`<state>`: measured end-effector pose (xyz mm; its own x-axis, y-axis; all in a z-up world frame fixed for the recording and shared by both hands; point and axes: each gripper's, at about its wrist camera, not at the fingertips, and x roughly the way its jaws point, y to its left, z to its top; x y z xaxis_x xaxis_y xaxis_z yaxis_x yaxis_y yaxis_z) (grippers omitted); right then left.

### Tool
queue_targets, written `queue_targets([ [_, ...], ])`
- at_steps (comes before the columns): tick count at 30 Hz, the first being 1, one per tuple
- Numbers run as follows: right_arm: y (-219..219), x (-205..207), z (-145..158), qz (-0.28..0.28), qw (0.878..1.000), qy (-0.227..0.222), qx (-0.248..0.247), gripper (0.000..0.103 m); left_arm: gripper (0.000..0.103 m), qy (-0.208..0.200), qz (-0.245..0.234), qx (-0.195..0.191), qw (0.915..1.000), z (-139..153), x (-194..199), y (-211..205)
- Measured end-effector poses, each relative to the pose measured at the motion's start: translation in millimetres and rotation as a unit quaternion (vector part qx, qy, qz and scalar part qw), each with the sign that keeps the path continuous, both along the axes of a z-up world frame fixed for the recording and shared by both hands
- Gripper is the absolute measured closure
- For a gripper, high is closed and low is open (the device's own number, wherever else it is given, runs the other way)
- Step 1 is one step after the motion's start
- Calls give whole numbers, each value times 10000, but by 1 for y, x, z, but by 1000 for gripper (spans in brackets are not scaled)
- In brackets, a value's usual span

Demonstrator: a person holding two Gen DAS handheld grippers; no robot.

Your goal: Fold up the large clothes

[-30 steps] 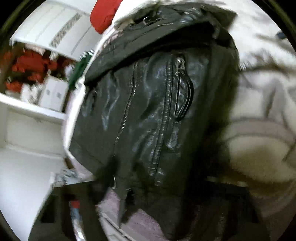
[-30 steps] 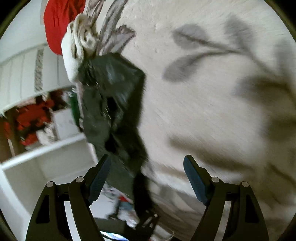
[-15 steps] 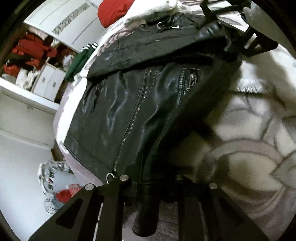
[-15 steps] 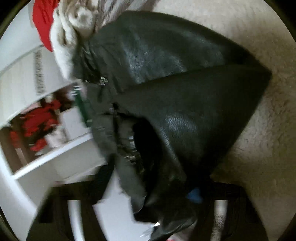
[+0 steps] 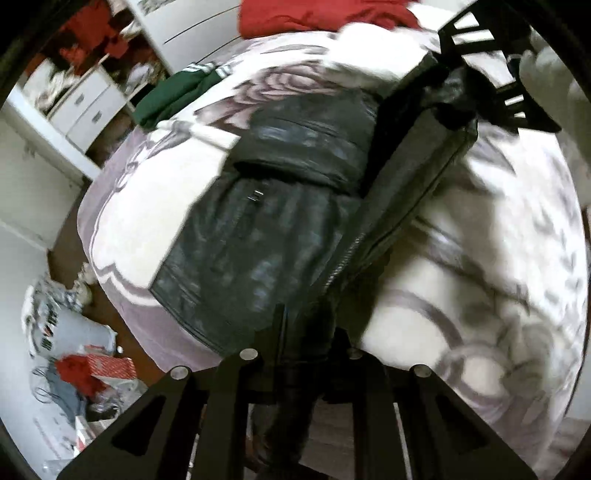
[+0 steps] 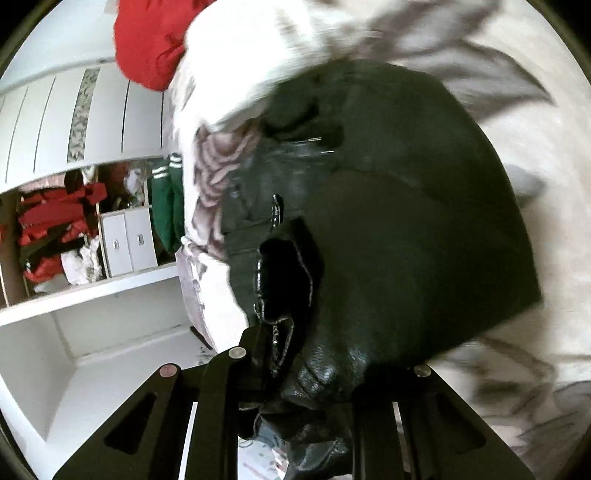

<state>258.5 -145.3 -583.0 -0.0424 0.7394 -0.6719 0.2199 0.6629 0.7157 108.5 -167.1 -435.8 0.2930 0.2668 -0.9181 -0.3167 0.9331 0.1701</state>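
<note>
Left wrist view: the left gripper (image 5: pixel 301 354) points steeply down at a black leather jacket (image 5: pixel 266 229) lying on a floral blanket (image 5: pixel 491 258).
Left fingers: closing, pressed on a fold of the jacket's hem, which bunches between them and hangs down past them toward the camera.
Jacket, ahead of the left fingers: one front panel lies flat on the blanket; a zippered edge (image 5: pixel 347 254) runs taut from the fingers up and away to the right gripper (image 5: pixel 465 92), at the far right of the view.
Right wrist view: the right gripper (image 6: pixel 295 373) has the jacket's leather (image 6: pixel 406 229) filling most of the frame ahead of it.
Right fingers: closing, clamped on a wrinkled bunch of leather beside a metal zipper; the tips are hidden by the cloth.
Left of the left fingers: a dark floor with bags and a red box (image 5: pixel 110 369).
Beyond the jacket: a green garment with white stripes (image 5: pixel 173 92), a red garment (image 5: pixel 314 14) and white cloth (image 5: pixel 373 55) on the blanket's far side.
Left of the right fingers: white shelves (image 6: pixel 85 291) with red clothes and a small white drawer unit (image 6: pixel 127 243).
Sharpness: both views are motion-blurred.
</note>
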Motion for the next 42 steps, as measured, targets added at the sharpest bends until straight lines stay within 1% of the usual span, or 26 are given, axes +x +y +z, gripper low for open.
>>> queue_targets([
  [5,105,21,23,504,9974,-194,-484,84,92,-148,366,-394,9984,1,12,89],
  [9,196,36,1,894,9889,-133,-1179,85,92,1,685,-959,9930,-32,21,151],
  [12,248,40,-31,1207,9777,-44,-1720,84,91,230,958,-1620,9819,-75,22,203],
  [14,272,38,-53,1378,9685,85,-2070,83,86,351,1046,-1968,9742,-99,21,224],
  [15,281,38,-59,1434,9655,152,-2167,75,85,452,1018,-2320,9663,-114,20,236],
  [16,287,39,-61,1388,9661,202,-2167,61,84,455,1038,-2609,9587,-120,18,244],
  [17,290,40,-60,1318,9706,238,-2000,52,82,427,1064,-2927,9493,-123,15,252],
  [18,290,40,-57,1269,9759,252,-1755,32,81,388,1073,-3273,9380,-124,12,260],
  [19,287,40,-49,1213,9826,277,-1379,25,79,398,1067,-3533,9286,-125,9,266],
  [21,278,41,-39,1145,9896,357,-794,25,76,452,1042,-3887,9143,-123,1,274],
  [22,266,42,-33,1013,9936,478,-108,25,73,474,1072,-3956,9109,-122,-2,278],
  [23,257,42,-28,882,9944,540,220,25,70,483,1131,-4020,9073,-119,-8,282],
  [24,244,43,-22,719,9943,549,569,25,68,470,1169,-4041,9060,-116,-11,286],
  [25,230,45,-14,595,9947,449,712,25,61,446,1216,-4040,9055,-113,-15,288],
  [26,216,47,-5,498,9969,249,550,25,55,403,1312,-4007,9059,-107,-20,293],
  [28,195,47,9,448,9989,-144,20,25,52,281,1414,-3979,9060,-99,-25,301],
  [29,192,46,10,510,9983,-253,-149,26,46,265,1474,-3944,9067,-97,-25,306],
  [30,193,45,6,633,9975,-233,-214,36,45,229,1582,-3858,9086,-94,-25,310],
  [31,201,42,-3,841,9960,-146,-266,61,45,153,1629,-3828,9092,-91,-23,314],
  [33,221,39,-23,1192,9919,-28,-444,78,45,17,1661,-3707,9138,-86,-12,318],
  [34,236,38,-36,1334,9895,-29,-557,78,45,-21,1607,-3600,9190,-84,-2,320],
  [36,266,45,-73,1706,9791,-148,-1094,78,45,-14,1430,-3365,9308,-83,15,312],
  [37,271,48,-94,1727,9784,-10,-1136,79,45,-24,1346,-3260,9357,-83,26,310],
  [38,269,53,-104,1600,9823,175,-961,80,45,-72,1260,-3188,9394,-81,35,304],
  [40,257,62,-94,1512,9855,497,-585,80,45,-102,1114,-3101,9441,-76,54,293],
  [42,228,64,-61,1368,9898,335,-210,76,45,-142,1016,-3161,9432,-69,69,285],
])
